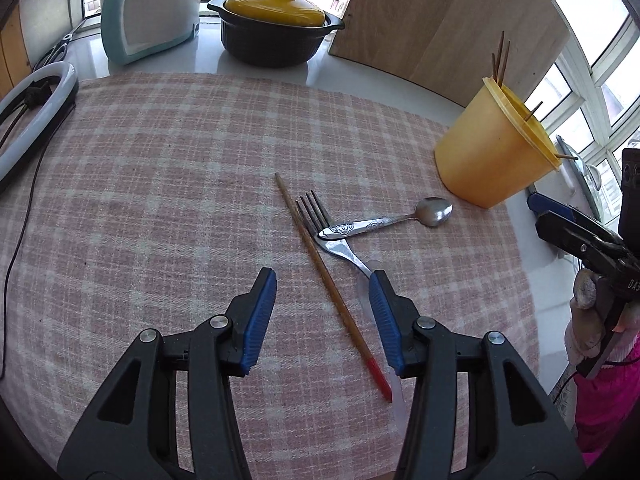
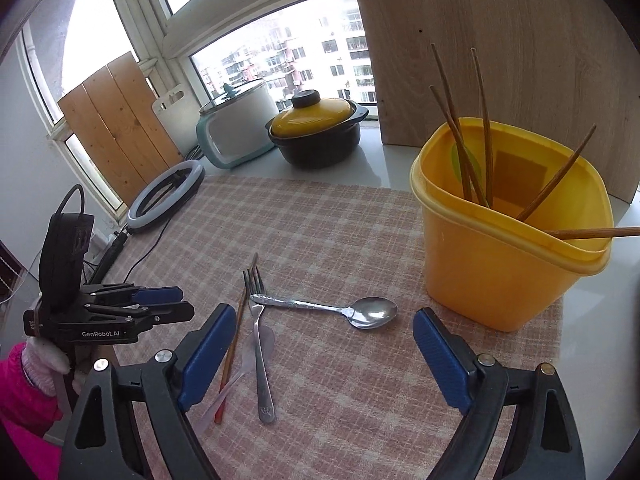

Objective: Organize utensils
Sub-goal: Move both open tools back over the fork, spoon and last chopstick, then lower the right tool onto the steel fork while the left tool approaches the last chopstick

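I see pink-white checked tablecloth (image 1: 160, 168) | yellow tub (image 2: 500, 264) | red-tipped brown chopstick (image 1: 328, 280) | silver fork (image 2: 260, 344), spoon (image 2: 360, 311)

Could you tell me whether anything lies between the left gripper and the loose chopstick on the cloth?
Nothing visible does. The left gripper is open above the chopstick, which lies between its fingers; the fork lies just beside the chopstick, not across it.

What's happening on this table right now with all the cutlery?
A person is tidying utensils with a hand-held tool in each hand. Both the left tool and the right tool are open and empty above the checked cloth. A chopstick, fork and spoon lie loose on it, the spoon's handle across the fork. The yellow container holds several chopsticks.
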